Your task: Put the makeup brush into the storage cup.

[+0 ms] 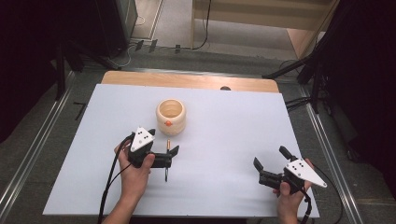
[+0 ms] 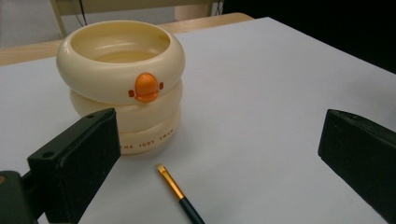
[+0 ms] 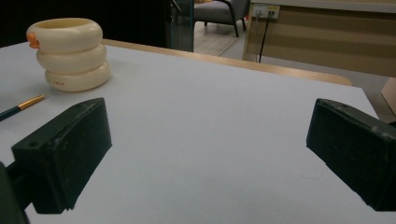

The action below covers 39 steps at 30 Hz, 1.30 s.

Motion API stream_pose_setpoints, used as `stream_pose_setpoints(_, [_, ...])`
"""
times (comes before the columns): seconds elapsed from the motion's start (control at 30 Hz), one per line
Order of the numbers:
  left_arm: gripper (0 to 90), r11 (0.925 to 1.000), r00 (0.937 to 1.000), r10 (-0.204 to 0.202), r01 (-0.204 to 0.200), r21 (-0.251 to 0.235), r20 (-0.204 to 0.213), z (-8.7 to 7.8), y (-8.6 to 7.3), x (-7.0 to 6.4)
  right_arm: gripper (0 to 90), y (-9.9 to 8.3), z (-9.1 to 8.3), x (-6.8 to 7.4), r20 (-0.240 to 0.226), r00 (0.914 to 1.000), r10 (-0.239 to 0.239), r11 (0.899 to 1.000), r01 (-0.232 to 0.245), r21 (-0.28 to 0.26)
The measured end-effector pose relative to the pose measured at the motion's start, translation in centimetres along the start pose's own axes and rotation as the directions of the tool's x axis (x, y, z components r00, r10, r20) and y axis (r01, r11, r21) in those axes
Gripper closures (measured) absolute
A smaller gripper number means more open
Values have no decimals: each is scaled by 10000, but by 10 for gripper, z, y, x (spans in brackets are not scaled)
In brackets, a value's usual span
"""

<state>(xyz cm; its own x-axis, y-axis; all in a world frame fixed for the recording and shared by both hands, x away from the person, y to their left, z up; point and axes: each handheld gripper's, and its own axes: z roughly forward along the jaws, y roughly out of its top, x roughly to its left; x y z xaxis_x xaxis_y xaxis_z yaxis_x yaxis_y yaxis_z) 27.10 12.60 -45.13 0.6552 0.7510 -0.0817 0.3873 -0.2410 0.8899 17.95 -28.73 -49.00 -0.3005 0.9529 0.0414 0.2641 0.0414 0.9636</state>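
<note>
Brush (image 2: 180,195) lay flat on white surface (image 1: 224,126), gold ferrule end pointing at cream duck-faced ring-stacked holder (image 1: 171,116), just short of its base. Left tool (image 1: 164,156) hovered over brush, jaws wide apart, brush between them, not gripped. Right tool (image 1: 271,164) sat well apart at surface's near right, jaws wide apart, holding nothing.

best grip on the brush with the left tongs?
Probably the dark handle of the brush, just behind the gold ferrule, from straight above. It lies flat on the table, clear of the cream holder, and already sits between the open left tongs, jaws across its width.
</note>
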Motion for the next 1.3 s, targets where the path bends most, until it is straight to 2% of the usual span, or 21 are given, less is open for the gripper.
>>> stream_pose_setpoints(0.33, [0, 9969, 9995, -197, 215, 763, -247, 7, 6, -6, 7, 0, 0, 0, 53, 10000, -15, 10000, 14, 48])
stream_pose_setpoints(0.43, [0, 9923, 9985, -236, 296, 1204, -504, 12, 8, -9, 8, 0, 0, 0, 84, 10000, 11, 10000, -12, 75])
stream_pose_setpoints(0.5, [0, 9916, 9982, -252, 319, 1256, -549, 14, 8, -9, 8, 0, 0, 0, 97, 10000, -3, 10000, 2, 62])
stream_pose_setpoints(0.63, [0, 9835, 9974, -208, 329, 1778, -695, 19, 10, -12, 12, 0, 0, -1, 135, 9999, 11, 10000, -12, 52])
stream_pose_setpoints(0.67, [0, 9835, 9974, -208, 329, 1778, -695, 19, 10, -12, 12, 0, 0, -1, 135, 9999, 11, 10000, -12, 52])
stream_pose_setpoints(0.77, [0, 9756, 9971, -258, 406, 2160, -710, 22, 10, -13, 12, 0, 0, -1, 163, 9999, -6, 10000, 5, 74])
stream_pose_setpoints(0.87, [0, 9712, 9970, -274, 438, 2344, -727, 23, 10, -13, 13, 0, 0, -1, 186, 9998, -28, 10000, 26, 91])
stream_pose_setpoints(0.93, [0, 9658, 9962, -317, 514, 2540, -811, 25, 10, -13, 13, 0, 0, -1, 189, 9998, -30, 10000, 28, 95])
stream_pose_setpoints(0.97, [0, 9598, 9959, -332, 553, 2751, -842, 27, 11, -13, 13, 0, 1, -1, 187, 9998, -4, 9999, 2, 103])
stream_pose_setpoints(1.0, [0, 9598, 9959, -332, 553, 2751, -842, 27, 11, -13, 13, 0, 1, -1, 187, 9998, -4, 9999, 2, 103])
stream_pose_setpoints(1.1, [0, 9511, 9954, -419, 663, 3017, -864, 28, 11, -14, 13, -1, 1, -1, 190, 9998, 1, 9999, -3, 120])
stream_pose_setpoints(1.13, [0, 9455, 9942, -633, 875, 3136, -867, 29, 12, -14, 13, -1, 1, -1, 190, 9998, -17, 9999, 15, 127])
stream_pose_setpoints(1.17, [0, 9455, 9942, -633, 875, 3136, -867, 29, 12, -14, 13, -1, 1, -1, 190, 9998, -17, 9999, 15, 127])
stream_pose_setpoints(1.3, [0, 9263, 9896, -1131, 1375, 3509, -892, 30, 13, -11, 13, -1, 1, -1, 183, 9998, -7, 9999, 5, 152])
